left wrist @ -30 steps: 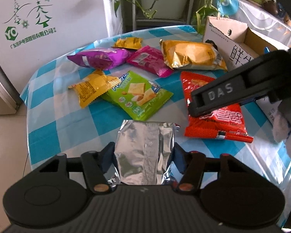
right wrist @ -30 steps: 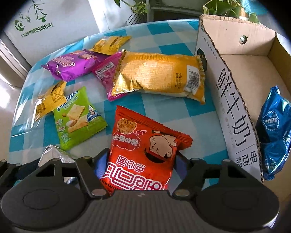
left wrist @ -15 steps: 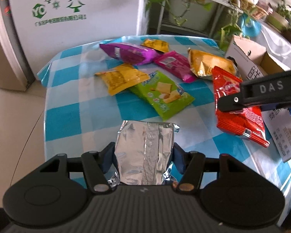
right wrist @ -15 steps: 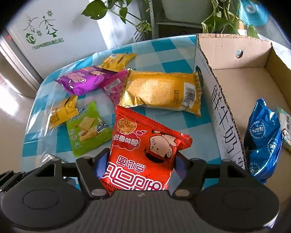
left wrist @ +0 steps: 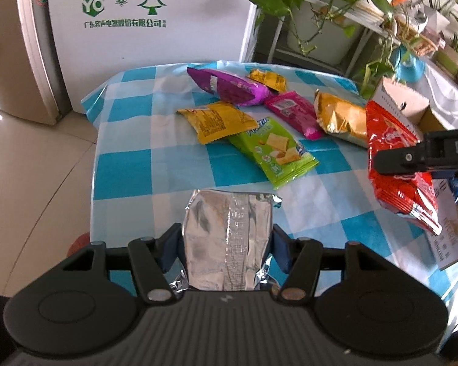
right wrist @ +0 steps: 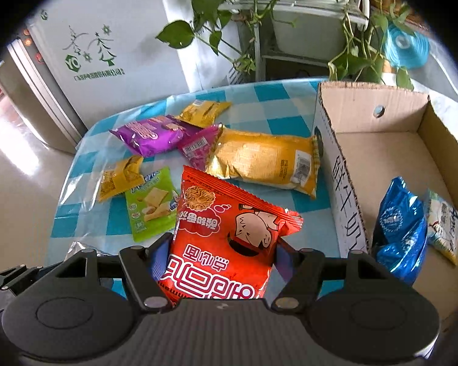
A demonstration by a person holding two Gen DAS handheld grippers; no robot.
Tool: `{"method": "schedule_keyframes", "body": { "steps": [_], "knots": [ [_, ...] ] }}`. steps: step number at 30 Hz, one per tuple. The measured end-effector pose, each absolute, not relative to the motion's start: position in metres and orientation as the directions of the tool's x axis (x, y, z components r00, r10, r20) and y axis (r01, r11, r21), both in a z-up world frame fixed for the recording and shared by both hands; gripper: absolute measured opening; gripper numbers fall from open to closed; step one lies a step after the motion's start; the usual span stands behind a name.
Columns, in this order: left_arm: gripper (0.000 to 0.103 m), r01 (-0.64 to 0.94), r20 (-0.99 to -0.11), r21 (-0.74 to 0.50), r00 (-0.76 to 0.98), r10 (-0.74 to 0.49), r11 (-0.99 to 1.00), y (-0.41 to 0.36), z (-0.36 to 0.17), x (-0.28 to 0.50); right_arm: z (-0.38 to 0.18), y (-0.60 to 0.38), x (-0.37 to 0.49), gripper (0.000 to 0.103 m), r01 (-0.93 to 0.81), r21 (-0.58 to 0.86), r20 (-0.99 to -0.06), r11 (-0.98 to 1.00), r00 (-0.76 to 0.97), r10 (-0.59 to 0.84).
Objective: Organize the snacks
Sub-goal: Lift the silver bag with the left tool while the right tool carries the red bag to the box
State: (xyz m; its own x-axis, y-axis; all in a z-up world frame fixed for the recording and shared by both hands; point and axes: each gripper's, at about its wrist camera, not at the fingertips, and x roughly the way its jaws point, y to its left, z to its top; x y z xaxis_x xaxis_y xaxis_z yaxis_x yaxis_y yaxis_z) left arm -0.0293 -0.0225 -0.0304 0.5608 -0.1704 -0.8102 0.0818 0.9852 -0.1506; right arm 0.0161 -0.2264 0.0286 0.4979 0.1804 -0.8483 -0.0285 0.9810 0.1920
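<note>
Left wrist view shows the left hand-held gripper [left wrist: 227, 244] clamped across a light, crinkly, slippery silver foil snack packet [left wrist: 229, 238] above the table [left wrist: 131, 155]; right hand-held gripper [right wrist: 223, 262] likewise pinches a soft red noodle-snack bag [right wrist: 226, 235] mid-body beside the open cardboard box [right wrist: 348, 183].

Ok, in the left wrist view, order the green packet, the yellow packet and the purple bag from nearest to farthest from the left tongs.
1. Green packet: on the cloth just beyond the silver packet held in the left tongs.
2. Yellow packet: behind the green one, to its left.
3. Purple bag: farthest, near the table's far edge.
</note>
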Motion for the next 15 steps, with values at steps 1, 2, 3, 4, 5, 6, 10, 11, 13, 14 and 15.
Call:
{"method": "schedule_keyframes", "body": {
  "steps": [1, 2, 3, 4, 5, 6, 10, 11, 13, 14, 15],
  "knots": [
    [0.06, 0.079, -0.807, -0.155, 0.564, -0.173, 0.985, -0.022, -0.029, -0.03, 0.031, -0.227, 0.015, 0.074, -0.031, 0.194, -0.845, 0.981, 0.503, 0.183],
    [0.06, 0.076, -0.805, -0.159, 0.568, -0.173, 0.984, -0.023, -0.026, -0.031, 0.035, -0.229, 0.014, 0.074, -0.035, 0.196, -0.838, 0.98, 0.512, 0.186],
    [0.06, 0.073, -0.802, -0.162, 0.571, -0.174, 0.984, -0.023, -0.025, -0.031, 0.038, -0.23, 0.012, 0.074, -0.037, 0.197, -0.832, 0.98, 0.522, 0.187],
    [0.06, 0.073, -0.799, -0.164, 0.575, -0.176, 0.984, -0.024, -0.022, -0.032, 0.043, -0.232, 0.011, 0.074, -0.04, 0.199, -0.825, 0.979, 0.532, 0.19],
    [0.06, 0.074, -0.796, -0.165, 0.578, -0.177, 0.983, -0.025, -0.02, -0.033, 0.047, -0.234, 0.01, 0.074, -0.043, 0.201, -0.818, 0.979, 0.542, 0.192],
    [0.06, 0.076, -0.794, -0.165, 0.582, -0.178, 0.983, -0.026, -0.018, -0.033, 0.051, -0.236, 0.008, 0.074, -0.045, 0.202, -0.811, 0.978, 0.553, 0.192],
    [0.06, 0.092, -0.779, -0.169, 0.597, -0.191, 0.981, -0.035, -0.006, -0.035, 0.066, -0.249, 0.004, 0.074, -0.041, 0.205, -0.789, 0.978, 0.585, 0.19],
    [0.06, 0.097, -0.776, -0.173, 0.6, -0.196, 0.98, -0.038, -0.004, -0.035, 0.07, -0.253, 0.002, 0.074, -0.04, 0.209, -0.782, 0.977, 0.593, 0.191],
    [0.06, 0.107, -0.768, -0.18, 0.605, -0.208, 0.978, -0.044, 0.003, -0.036, 0.075, -0.261, 0.0, 0.074, -0.033, 0.214, -0.773, 0.976, 0.605, 0.19],
    [0.06, 0.113, -0.764, -0.185, 0.609, -0.215, 0.976, -0.047, 0.006, -0.036, 0.078, -0.266, -0.002, 0.074, -0.027, 0.216, -0.768, 0.976, 0.612, 0.187],
    [0.06, 0.12, -0.758, -0.192, 0.612, -0.225, 0.974, -0.051, 0.01, -0.036, 0.08, -0.27, -0.003, 0.074, -0.023, 0.216, -0.764, 0.976, 0.618, 0.183]
  ]
}}
